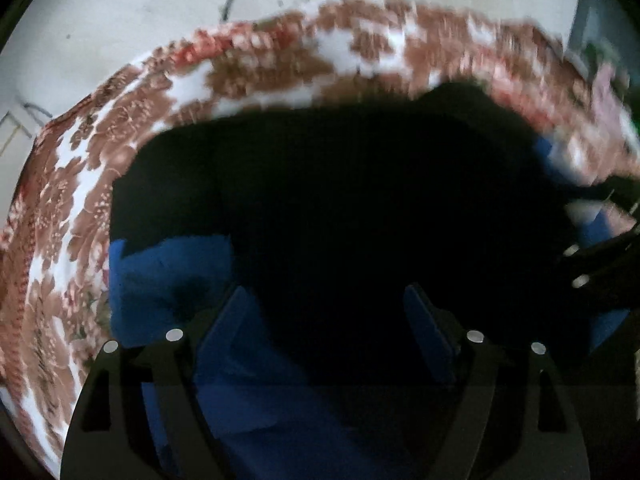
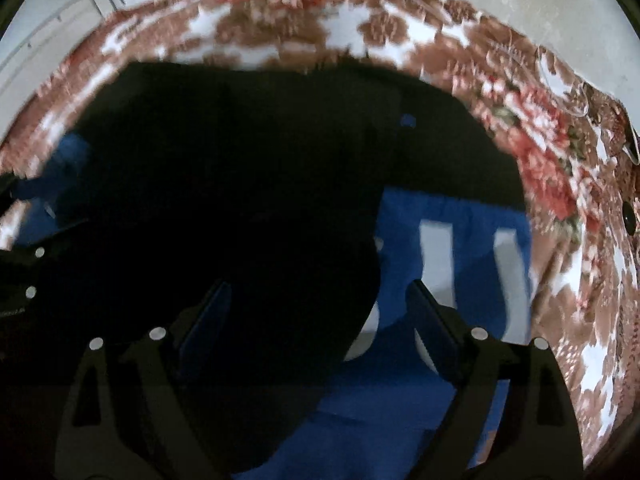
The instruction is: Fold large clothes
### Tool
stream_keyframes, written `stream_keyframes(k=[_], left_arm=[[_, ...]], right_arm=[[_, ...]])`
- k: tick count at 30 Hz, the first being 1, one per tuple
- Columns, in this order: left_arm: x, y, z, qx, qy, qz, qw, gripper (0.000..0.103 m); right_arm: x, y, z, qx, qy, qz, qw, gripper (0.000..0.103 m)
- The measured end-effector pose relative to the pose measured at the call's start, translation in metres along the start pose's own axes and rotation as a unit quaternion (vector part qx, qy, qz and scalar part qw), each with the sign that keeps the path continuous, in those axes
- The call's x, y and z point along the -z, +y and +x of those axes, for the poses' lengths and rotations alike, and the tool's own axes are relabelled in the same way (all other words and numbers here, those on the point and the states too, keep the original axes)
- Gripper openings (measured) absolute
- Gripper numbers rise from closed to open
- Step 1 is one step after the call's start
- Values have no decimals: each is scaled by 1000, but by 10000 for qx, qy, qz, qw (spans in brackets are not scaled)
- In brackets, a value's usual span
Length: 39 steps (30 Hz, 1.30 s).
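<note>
Two grippers hang over one dark garment, and each camera tells part of the story.

Left wrist view: the left gripper (image 1: pixel 326 320) has its fingers spread wide with nothing clamped between them. The black garment (image 1: pixel 340 200) lies flat just ahead of and between the fingers, with a blue part (image 1: pixel 172 268) beside the left finger. It rests on a floral blanket (image 1: pixel 260 68) that curves beyond the fingertips. The cloth looks soft and limp, probably light, so it should sag and slide unless pinched at an edge or corner through all its layers. Motion blur smears the far side, and the black is so dark that folds and seams cannot be made out.

Right wrist view: the right gripper (image 2: pixel 320 316) also stands open and empty over the same garment. Blue fabric with pale stripes (image 2: pixel 460 248) lies ahead of the right finger. Whether this is a sleeve or a lining is unclear; the near hem is cut off below.
</note>
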<state>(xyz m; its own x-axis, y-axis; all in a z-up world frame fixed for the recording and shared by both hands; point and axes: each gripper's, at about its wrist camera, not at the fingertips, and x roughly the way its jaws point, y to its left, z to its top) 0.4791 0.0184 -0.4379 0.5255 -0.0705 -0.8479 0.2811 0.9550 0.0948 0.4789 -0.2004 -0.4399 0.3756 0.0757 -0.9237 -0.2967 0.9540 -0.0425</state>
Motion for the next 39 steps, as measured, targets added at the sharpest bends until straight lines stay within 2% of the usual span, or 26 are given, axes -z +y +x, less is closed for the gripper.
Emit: stream_keyframes(k=[1,3,7,9,12,17,19,24,28,34,39], left_arm=[[6,1,7,-151,98,90,9998,87],[19,4,17,-149,225,97,9996,90],[34,10,13,-124,129,148,9997,91],[34,12,7,-135,130,143,9997,91],[32,14,-19,-153,-7,50,9999,90],[34,12,-55,192,-304,-305,9989,90],[40,4,-50,192,-263,-239,9992,91],[64,-7,-22,60,168,-67,9998,91],[73,-3,-21,4,278,-118,9995,92],[82,1,-30,-88,277,-50,9996,93],[92,21,-63,-34,134,-484,9987,92]], right_arm=[[6,-1,5,-12,30,-4,10000,88],[17,-3,9,-75,-39,-6,10000,90],[31,3,6,146,-118,-251,9995,90],[32,4,-3,126,-88,-201,9997,90],[28,6,-27,-30,-277,-77,9996,91],[25,25,-50,-232,-476,-107,9985,90],[28,35,-43,-142,-446,-297,9985,90],[41,33,-21,176,-218,-470,9985,90],[49,28,-17,171,-160,-432,9988,90],[54,31,-21,217,-89,-477,9986,90],[55,22,-48,-42,-94,-135,9999,90]])
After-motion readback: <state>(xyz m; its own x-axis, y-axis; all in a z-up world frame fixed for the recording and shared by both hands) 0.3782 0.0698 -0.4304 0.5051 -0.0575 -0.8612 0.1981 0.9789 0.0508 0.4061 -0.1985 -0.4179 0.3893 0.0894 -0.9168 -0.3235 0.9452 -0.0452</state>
